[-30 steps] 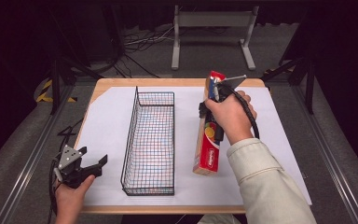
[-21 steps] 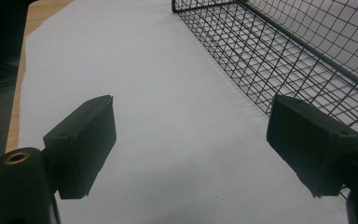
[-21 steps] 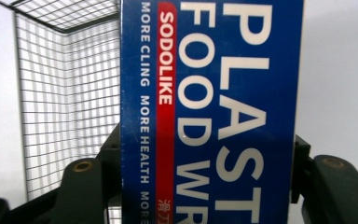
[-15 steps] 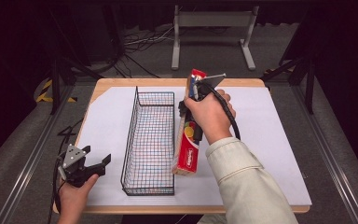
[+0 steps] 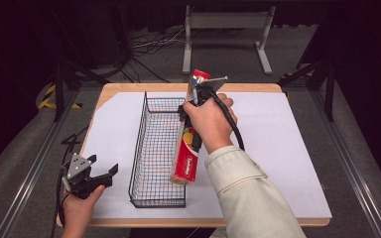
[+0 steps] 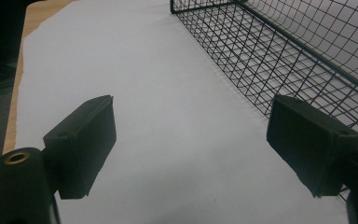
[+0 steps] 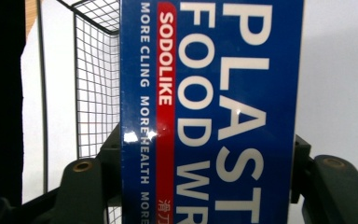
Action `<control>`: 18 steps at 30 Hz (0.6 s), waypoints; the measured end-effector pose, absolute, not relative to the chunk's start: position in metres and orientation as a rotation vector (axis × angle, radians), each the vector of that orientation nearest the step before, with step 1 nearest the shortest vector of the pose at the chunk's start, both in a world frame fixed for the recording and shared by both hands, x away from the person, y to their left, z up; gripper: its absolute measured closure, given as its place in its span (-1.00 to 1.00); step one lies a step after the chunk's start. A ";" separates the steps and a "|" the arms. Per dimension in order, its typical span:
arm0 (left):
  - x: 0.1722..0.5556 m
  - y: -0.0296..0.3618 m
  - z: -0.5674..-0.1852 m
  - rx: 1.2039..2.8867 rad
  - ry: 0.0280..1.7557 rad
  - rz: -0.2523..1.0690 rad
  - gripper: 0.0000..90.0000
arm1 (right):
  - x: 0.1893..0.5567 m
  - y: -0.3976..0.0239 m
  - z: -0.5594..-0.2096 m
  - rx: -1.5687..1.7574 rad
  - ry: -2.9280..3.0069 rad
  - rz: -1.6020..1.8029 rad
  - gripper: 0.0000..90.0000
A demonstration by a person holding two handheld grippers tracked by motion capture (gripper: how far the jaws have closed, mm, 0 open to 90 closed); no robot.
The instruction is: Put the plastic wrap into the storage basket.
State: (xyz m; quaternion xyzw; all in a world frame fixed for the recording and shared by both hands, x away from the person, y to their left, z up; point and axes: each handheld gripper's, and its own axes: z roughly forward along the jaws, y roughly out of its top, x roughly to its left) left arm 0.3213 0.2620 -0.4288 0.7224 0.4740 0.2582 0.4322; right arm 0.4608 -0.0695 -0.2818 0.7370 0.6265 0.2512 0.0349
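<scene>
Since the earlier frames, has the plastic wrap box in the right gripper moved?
Yes. The plastic wrap box, clamped in the right gripper, has shifted left across the white sheet and now overlaps the wire basket's right wall.

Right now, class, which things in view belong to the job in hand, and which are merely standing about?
In the job:
- plastic wrap box, clamped in the right tongs
- wire basket, just beside the box
- left tongs, open, resting near the basket

Standing about:
- white sheet covering the table
- metal stand on the floor behind
- floor cables
</scene>
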 end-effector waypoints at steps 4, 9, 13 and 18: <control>0.320 0.263 -0.429 1.802 1.187 0.649 -0.64 | 0.461 -0.059 -0.282 2.260 1.935 0.784 -0.12; 0.318 0.265 -0.429 1.789 1.193 0.650 -0.64 | 0.461 -0.048 -0.284 2.251 1.949 0.785 -0.12; 0.314 0.269 -0.429 1.790 1.197 0.659 -0.64 | 0.463 -0.038 -0.287 2.247 1.966 0.786 -0.12; 0.310 0.273 -0.428 1.775 1.212 0.665 -0.64 | 0.465 -0.030 -0.291 2.247 1.974 0.793 -0.12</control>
